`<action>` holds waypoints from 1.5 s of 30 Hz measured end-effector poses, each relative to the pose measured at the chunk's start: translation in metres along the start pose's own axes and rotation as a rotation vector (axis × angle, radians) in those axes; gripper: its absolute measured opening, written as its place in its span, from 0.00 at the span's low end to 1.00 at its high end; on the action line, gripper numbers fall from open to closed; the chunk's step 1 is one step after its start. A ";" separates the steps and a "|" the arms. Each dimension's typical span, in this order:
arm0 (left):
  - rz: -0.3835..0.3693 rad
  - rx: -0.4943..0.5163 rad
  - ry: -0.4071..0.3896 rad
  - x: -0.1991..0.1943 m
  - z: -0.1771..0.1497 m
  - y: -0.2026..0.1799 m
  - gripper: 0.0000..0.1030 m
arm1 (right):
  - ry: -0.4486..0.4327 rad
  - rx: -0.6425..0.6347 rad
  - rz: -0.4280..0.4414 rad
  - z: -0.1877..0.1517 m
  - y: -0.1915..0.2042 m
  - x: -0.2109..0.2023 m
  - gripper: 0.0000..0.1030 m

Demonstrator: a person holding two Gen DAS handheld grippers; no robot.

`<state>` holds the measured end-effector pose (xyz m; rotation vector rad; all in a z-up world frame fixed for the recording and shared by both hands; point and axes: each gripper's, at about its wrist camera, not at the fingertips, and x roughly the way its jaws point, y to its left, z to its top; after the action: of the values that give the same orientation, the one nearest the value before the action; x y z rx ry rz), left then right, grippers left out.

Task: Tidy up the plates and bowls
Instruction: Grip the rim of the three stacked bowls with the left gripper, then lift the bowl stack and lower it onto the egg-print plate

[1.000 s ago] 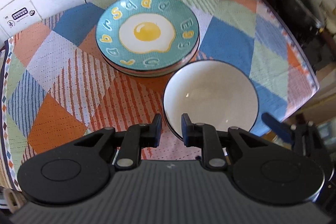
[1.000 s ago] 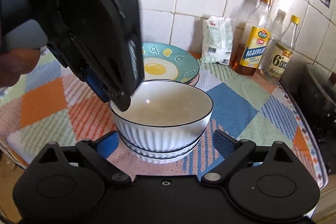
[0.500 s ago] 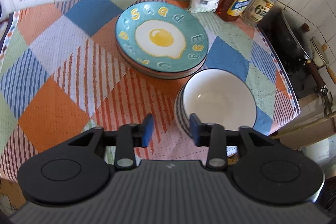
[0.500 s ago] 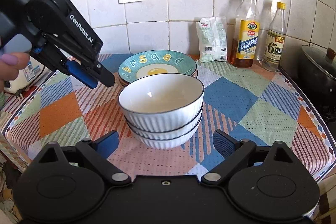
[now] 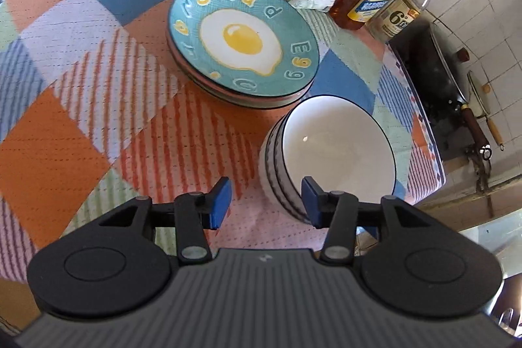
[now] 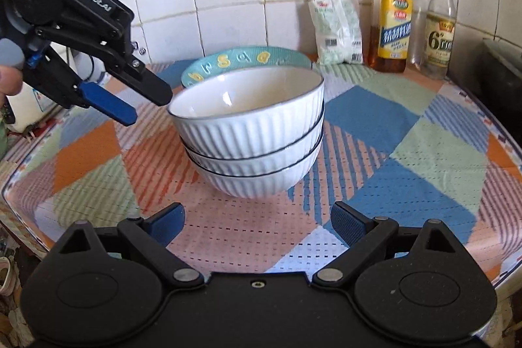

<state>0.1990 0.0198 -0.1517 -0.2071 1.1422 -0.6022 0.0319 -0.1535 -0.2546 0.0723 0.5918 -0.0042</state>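
Three white ribbed bowls (image 6: 251,132) with dark rims stand nested in a stack (image 5: 336,145) on the patchwork cloth. Just behind them is a stack of plates (image 5: 243,41), the top one teal with a fried-egg picture (image 6: 228,61). My left gripper (image 5: 266,198) hangs left of the bowl stack (image 6: 143,106), apart from it. Its jaws are opening and nothing is between them. My right gripper (image 6: 257,217) sits low in front of the bowls, open wide and empty.
Against the tiled wall stand a white bag (image 6: 337,28) and two bottles (image 6: 391,12). A dark wok (image 5: 437,70) sits beyond the cloth's right edge. A white appliance (image 6: 23,106) is at the left. The table's front edge (image 6: 19,217) curves close by.
The left gripper's jaws, nearly shut at the top bowl's rim, have opened, and it has drawn away to the left of the stack. The right gripper has sunk lower.
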 end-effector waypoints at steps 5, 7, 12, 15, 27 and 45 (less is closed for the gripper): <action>-0.018 0.033 0.014 0.019 0.008 -0.005 0.45 | 0.010 -0.003 0.016 -0.002 -0.006 0.032 0.95; -0.050 0.021 0.037 0.028 0.010 -0.004 0.45 | -0.030 -0.014 0.011 -0.001 -0.006 0.039 0.96; -0.094 -0.013 0.088 0.054 0.014 -0.001 0.45 | -0.067 -0.019 0.057 0.008 -0.005 0.052 0.96; -0.091 -0.004 0.090 0.061 0.015 -0.002 0.42 | -0.090 -0.038 0.069 0.009 -0.003 0.056 0.96; -0.100 -0.049 0.057 0.070 0.009 0.004 0.40 | -0.093 -0.022 0.094 0.011 -0.005 0.061 0.97; -0.079 0.098 0.087 0.053 0.007 -0.020 0.41 | -0.147 -0.045 0.109 0.007 -0.007 0.052 0.99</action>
<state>0.2132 -0.0268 -0.1809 -0.1436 1.1889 -0.7417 0.0791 -0.1602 -0.2783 0.0600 0.4406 0.1092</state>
